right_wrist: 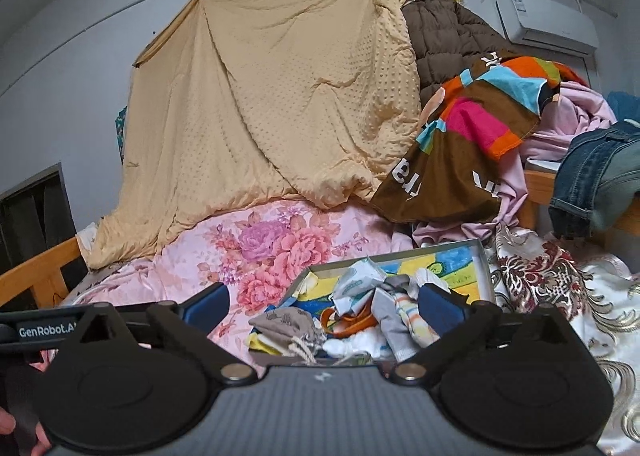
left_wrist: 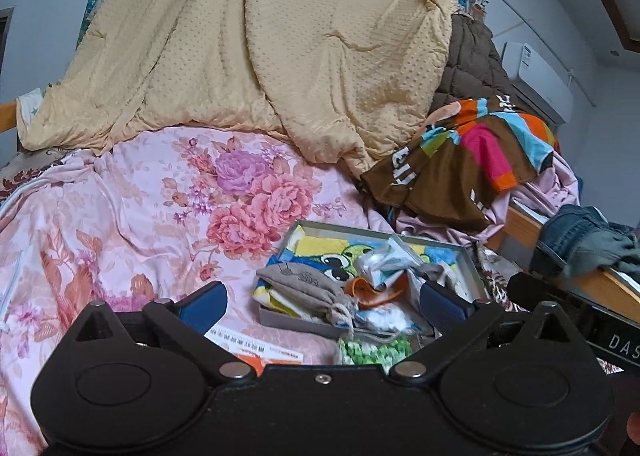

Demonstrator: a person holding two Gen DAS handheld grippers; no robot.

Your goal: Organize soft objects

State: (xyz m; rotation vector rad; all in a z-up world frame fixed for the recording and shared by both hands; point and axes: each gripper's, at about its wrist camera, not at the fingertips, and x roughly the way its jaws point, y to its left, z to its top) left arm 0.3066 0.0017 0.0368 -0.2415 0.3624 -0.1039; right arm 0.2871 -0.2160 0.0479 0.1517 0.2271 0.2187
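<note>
- Shallow grey box (left_wrist: 466, 256) on the flowered pink bedsheet (left_wrist: 120, 215), full of small soft items: grey drawstring pouch (left_wrist: 304, 286) at its near left corner, crumpled socks (right_wrist: 400, 312) and cartoon towel (left_wrist: 320, 246) inside.
- Left gripper (left_wrist: 324, 304) just before the box, jaws spread wide, holding nothing.
- Right gripper (right_wrist: 324, 302) also before the box, jaws wide, empty.
- Behind the box: beige blanket (left_wrist: 260, 55) hanging; beyond its right side, striped colourful cloth (right_wrist: 480, 123) and jeans (right_wrist: 592, 175).
</note>
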